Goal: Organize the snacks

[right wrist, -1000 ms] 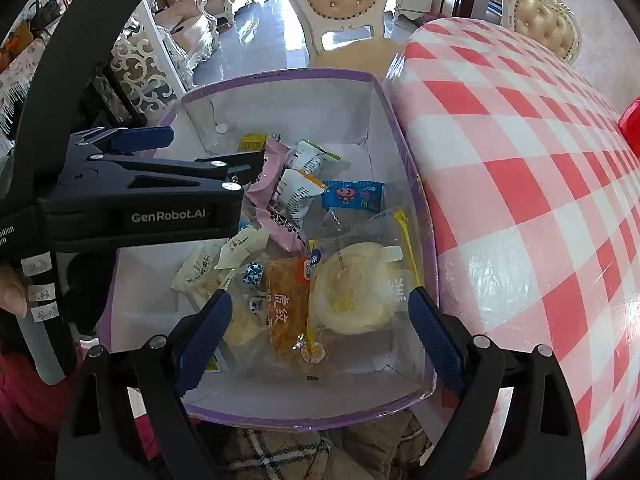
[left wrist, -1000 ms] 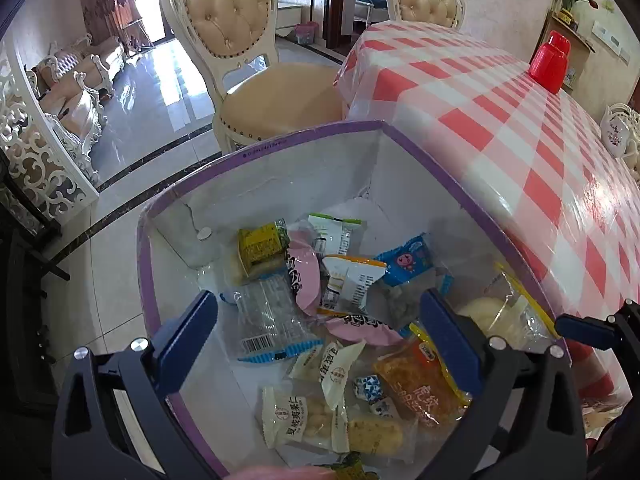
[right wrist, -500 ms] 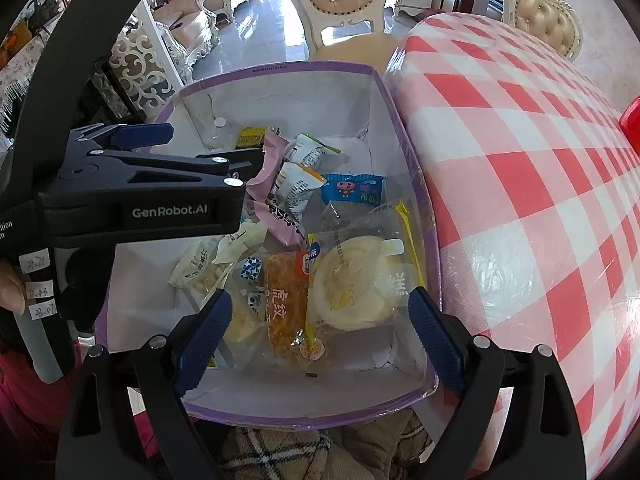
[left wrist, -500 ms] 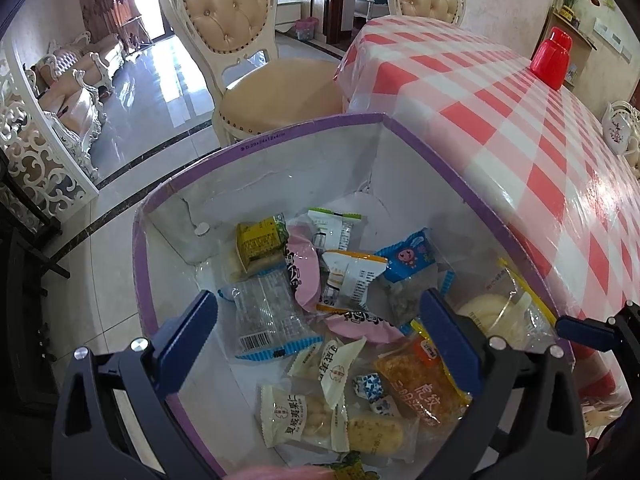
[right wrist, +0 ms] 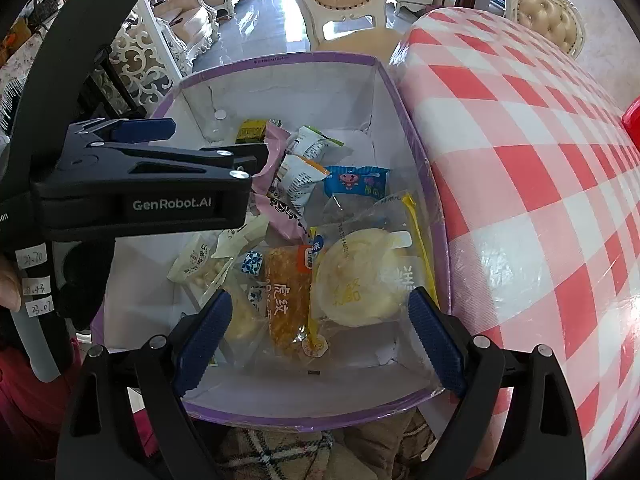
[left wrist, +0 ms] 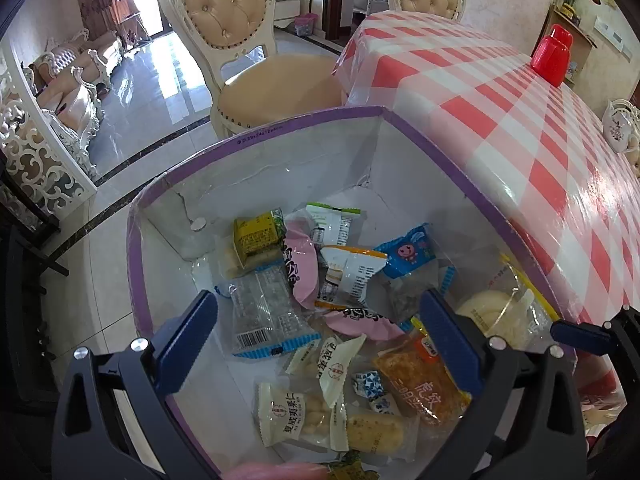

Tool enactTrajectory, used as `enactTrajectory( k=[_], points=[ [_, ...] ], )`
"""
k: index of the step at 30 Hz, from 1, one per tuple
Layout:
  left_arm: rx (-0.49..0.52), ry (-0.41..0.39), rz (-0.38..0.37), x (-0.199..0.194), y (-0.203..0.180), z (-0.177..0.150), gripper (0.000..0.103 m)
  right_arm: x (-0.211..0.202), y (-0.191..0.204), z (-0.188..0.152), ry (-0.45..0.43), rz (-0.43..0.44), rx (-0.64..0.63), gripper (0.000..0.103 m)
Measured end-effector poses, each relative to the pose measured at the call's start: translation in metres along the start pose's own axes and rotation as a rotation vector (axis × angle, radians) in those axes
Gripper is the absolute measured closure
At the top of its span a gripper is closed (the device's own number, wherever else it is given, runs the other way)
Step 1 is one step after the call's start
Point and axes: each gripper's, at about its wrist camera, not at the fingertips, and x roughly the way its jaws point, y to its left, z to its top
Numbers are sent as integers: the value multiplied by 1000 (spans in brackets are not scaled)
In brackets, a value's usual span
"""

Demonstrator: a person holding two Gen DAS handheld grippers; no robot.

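Left gripper point(left wrist: 316, 332) is hanging over the box point(left wrist: 304, 120) with jaws spread wide, gripping nothing; a clear wrapper with a barcode point(left wrist: 266, 320) is lying between and below its fingers. Right gripper point(right wrist: 320, 328) is hovering over the near end of the same box, jaws also wide apart and empty, with the orange-filled packet point(right wrist: 288, 300) and the round pale bun in a clear bag point(right wrist: 356, 284) sitting below the gap.

In the right wrist view the left gripper is coming in side-on from the left (black body, blue pads), over the left half of the box.

Snacks are all sitting inside the white box with the purple rim: yellow packet point(left wrist: 256, 236) toward the far left, pink wrappers point(left wrist: 300, 272) mid-pile, a blue packet with a cartoon face point(left wrist: 408, 250) toward the right wall, white packets point(left wrist: 288, 412) at the near side. They are overlapping in a loose heap (no sorting visible).

The box is sitting just beside the surface point(left wrist: 540, 152), which is wearing a red-and-white checked cloth under clear film. A red container point(left wrist: 552, 56) is standing far back on it. A cream tufted chair point(left wrist: 236, 40) is standing behind the box.
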Motion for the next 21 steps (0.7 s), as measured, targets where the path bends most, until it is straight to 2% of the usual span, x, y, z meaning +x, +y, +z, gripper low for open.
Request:
enactTrajectory(
  k=[14, 21],
  points=[
    [-39, 16, -14, 5, 5, 0, 2, 1, -1, -1, 0, 3, 4, 16],
    [-25, 17, -14, 5, 2, -1, 2, 1, -1, -1, -1, 4, 4, 16]
  ],
)
